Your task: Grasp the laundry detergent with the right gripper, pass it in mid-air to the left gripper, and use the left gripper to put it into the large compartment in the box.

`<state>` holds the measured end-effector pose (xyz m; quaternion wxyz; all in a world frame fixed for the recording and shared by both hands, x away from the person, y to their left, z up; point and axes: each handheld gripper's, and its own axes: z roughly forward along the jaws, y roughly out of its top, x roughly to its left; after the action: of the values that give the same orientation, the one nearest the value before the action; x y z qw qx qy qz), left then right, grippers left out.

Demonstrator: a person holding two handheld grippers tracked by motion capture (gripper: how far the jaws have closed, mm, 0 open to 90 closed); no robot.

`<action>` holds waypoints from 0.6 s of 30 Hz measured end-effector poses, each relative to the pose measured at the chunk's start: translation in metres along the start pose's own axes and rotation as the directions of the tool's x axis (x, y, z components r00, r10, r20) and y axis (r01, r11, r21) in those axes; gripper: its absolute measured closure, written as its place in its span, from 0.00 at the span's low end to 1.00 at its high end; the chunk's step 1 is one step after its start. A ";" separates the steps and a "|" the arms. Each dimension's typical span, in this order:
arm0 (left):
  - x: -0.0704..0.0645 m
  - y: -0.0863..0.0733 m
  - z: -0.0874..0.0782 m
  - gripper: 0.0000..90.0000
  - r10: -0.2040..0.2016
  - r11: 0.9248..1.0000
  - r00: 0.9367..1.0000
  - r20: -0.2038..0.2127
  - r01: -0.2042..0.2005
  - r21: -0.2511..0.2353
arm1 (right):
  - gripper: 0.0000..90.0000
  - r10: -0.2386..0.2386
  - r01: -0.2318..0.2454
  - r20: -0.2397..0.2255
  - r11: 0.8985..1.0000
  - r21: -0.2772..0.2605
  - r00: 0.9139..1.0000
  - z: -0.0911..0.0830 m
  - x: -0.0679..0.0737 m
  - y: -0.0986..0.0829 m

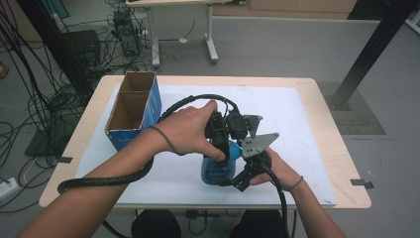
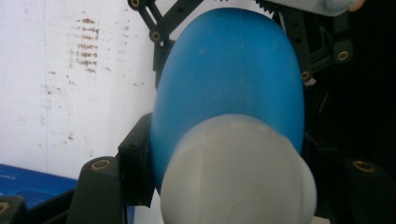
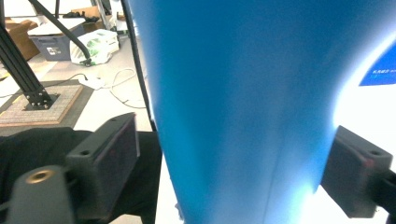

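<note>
A blue plastic bottle point(image 1: 214, 171) with a whitish cap stands on the white mat point(image 1: 297, 129) near the table's front. My left gripper point(image 1: 223, 152) comes down from above, held by a hand, and is shut on the bottle's upper part. In the left gripper view the cap point(image 2: 238, 172) is nearest and the blue body point(image 2: 229, 79) runs away between the jaws. My right gripper point(image 1: 233, 181) reaches in low from the right. Its pads point(image 3: 109, 161) stand either side of the blue body point(image 3: 243, 93) with a narrow gap, so it is open.
An open blue cardboard box point(image 1: 133, 106) with a divider stands at the mat's back left. The wooden table edge point(image 1: 341, 148) frames the mat. Cables, desk legs and a black post are on the floor behind.
</note>
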<state>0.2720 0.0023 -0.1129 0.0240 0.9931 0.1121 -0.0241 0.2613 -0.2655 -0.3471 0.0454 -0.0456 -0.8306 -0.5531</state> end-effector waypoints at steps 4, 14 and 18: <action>0.001 0.000 0.000 0.42 -0.004 1.000 1.000 0.002 0.004 -0.003 | 0.10 0.000 0.000 0.025 1.000 -0.010 1.000 -0.003 0.003 -0.002; 0.004 -0.002 0.000 0.42 -0.014 1.000 1.000 0.007 0.015 -0.010 | 0.09 0.005 -0.004 0.049 1.000 -0.018 0.999 -0.009 0.006 -0.004; 0.003 -0.002 0.002 0.42 -0.011 1.000 1.000 0.006 0.011 -0.011 | 0.09 0.007 -0.006 0.053 1.000 -0.019 0.999 -0.012 0.007 -0.004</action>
<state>0.2748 0.0049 -0.1149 0.0296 0.9923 0.1175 -0.0268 0.2544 -0.2784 -0.3456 0.0246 -0.0636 -0.8263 -0.5591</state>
